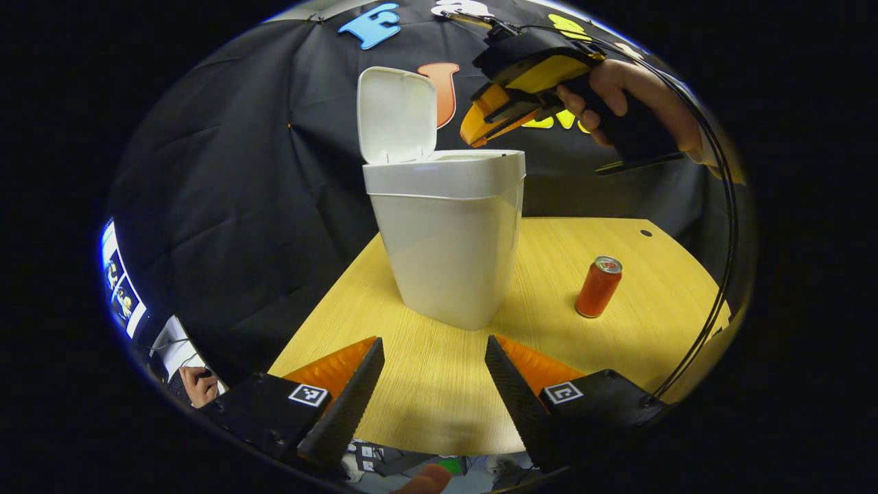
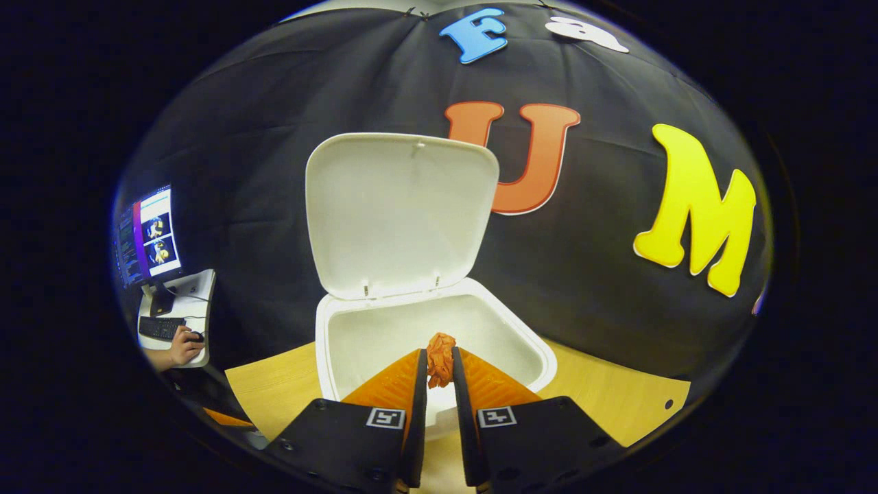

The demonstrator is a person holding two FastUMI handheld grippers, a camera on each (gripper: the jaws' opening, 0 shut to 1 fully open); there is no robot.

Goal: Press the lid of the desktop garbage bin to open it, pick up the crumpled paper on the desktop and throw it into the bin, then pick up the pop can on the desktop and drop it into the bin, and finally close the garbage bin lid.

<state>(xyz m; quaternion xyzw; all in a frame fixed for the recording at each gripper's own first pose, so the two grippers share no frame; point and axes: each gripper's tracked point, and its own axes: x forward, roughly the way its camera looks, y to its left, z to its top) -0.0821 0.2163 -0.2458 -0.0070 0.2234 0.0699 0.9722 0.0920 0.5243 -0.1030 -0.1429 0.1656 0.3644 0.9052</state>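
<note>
White plastic, the bin (image 1: 449, 233) stands on the wooden table (image 1: 651, 302) with its lid (image 2: 401, 213) swung upright — so the pressing step looks done. The right gripper (image 2: 440, 370) hangs over the open mouth, its fingers clamped on the crumpled paper (image 2: 440, 358); the drop itself is yet to come, then the can, then closing the lid. The can (image 1: 599, 286) stands upright on the table, well apart from the bin's right side, untouched. The left gripper (image 1: 433, 374) hovers low before the bin, fingers wide apart and empty. The right gripper view looks into the bin and shows the pinched paper; the left gripper view gives the can and the hand (image 1: 634, 103) holding the other gripper above the rim.
</note>
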